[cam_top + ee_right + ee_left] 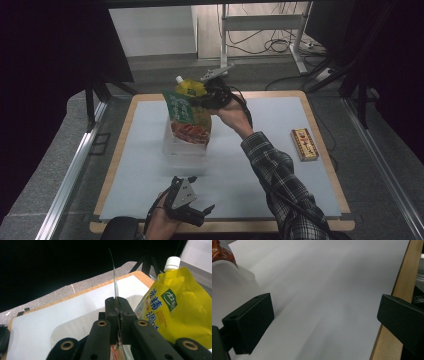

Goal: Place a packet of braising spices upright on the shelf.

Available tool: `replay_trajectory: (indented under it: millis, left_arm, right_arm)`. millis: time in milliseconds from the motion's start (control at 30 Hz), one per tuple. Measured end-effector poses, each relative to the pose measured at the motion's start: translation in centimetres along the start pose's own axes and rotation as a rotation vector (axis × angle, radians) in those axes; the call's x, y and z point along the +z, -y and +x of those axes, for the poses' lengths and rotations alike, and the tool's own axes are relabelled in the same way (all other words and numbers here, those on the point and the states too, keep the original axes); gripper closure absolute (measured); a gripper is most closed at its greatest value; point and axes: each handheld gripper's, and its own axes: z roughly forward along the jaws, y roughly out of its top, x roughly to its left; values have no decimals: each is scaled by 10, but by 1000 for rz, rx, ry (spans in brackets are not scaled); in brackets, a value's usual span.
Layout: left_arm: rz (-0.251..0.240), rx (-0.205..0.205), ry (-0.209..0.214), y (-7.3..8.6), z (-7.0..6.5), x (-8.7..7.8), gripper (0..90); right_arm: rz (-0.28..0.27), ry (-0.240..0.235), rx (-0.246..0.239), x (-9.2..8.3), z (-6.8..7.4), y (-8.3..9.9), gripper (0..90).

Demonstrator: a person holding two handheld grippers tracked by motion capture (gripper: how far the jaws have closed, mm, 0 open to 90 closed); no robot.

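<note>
Right tool [197,101] is clamped shut on the top edge of a thin green-and-red snack packet [184,116], which hangs down from the jaws into a clear plastic bin [184,149] standing near the middle of the tabletop [280,165], a little toward the far edge. In the right gripper view the packet [115,285] shows edge-on, a thin sheet rising straight up between the closed jaws, so its long axis runs roughly vertical, lower end down in the bin [75,327]. Just beside it, on the side toward the far edge, a yellow spouted pouch [192,90] already stands upright in the same bin, white cap up; the packet appears to lean close against it, though whether they touch I cannot tell.

What the coming move seems to turn on is that the bin's open space lies directly below the packet, on the near side of the pouch [185,312], so a straight lowering should seat it.

Left tool [192,200] rests at the near edge of the tabletop, jaws wide apart and holding nothing, well apart from the bin. A small flat box [304,144] lies toward the right edge.
</note>
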Motion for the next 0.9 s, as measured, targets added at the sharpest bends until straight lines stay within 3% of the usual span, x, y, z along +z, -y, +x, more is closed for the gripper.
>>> replay_trajectory:
  millis: [133,367,600,900]
  left_arm:
    - [1,1,1,0,0,0,7]
    - [6,3,2,0,-1,1,7]
    - [5,3,4,0,-2,2,7]
    - [6,0,2,0,-2,1,6]
  right_arm:
    - [-1,5,-22,-2,1,-1,720]
    - [-7,77,-52,-9,-3,4,467]
    - [-2,120,-48,-16,-8,12,344]
    - [-12,161,-16,-26,-10,20,258]
